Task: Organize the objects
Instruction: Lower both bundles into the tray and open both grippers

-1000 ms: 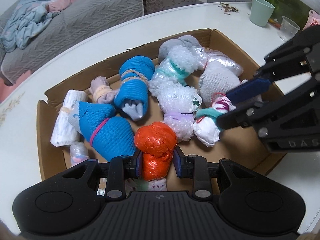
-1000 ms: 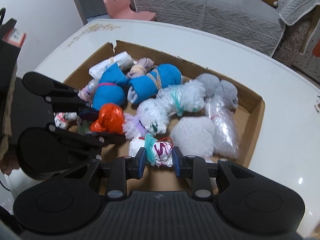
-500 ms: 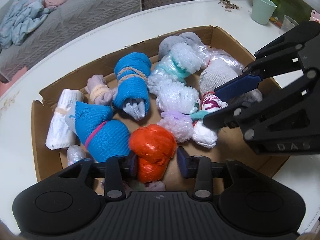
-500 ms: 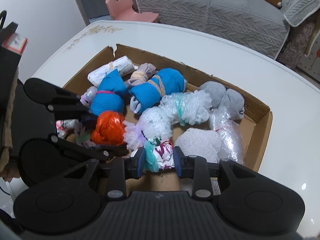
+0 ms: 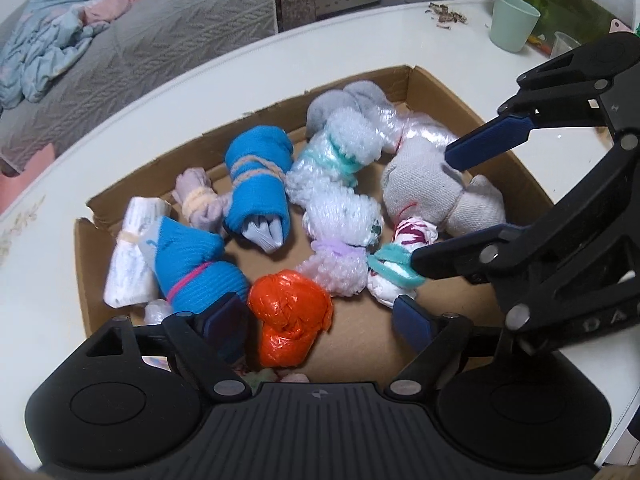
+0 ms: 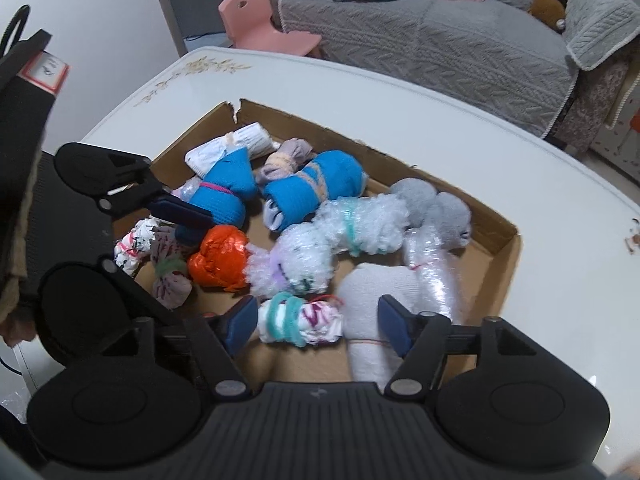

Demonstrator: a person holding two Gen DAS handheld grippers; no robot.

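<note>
A shallow cardboard box [image 5: 440,92] [image 6: 500,256] on a white table holds several tied bundles. My left gripper [image 5: 320,320] is open, its fingers either side of an orange plastic bundle [image 5: 290,316] [image 6: 220,258] lying on the box floor. My right gripper [image 6: 318,322] is open around a white and purple bundle with a teal tie [image 6: 300,320] [image 5: 396,268], which also rests in the box. Each gripper shows in the other's view: the right gripper [image 5: 448,208], the left gripper [image 6: 188,224].
Blue sock rolls [image 5: 256,184] [image 5: 192,264], bubble-wrap bundles [image 5: 340,184], grey and white socks [image 5: 424,184] and a white roll [image 5: 128,256] fill the box. A green cup [image 5: 514,20] and a clear cup [image 5: 564,44] stand far right. A grey sofa [image 6: 420,20] lies behind.
Both grippers have opened and let go: the orange bundle and the teal-tied bundle now lie loose in the box. Both grippers have drawn back slightly.
</note>
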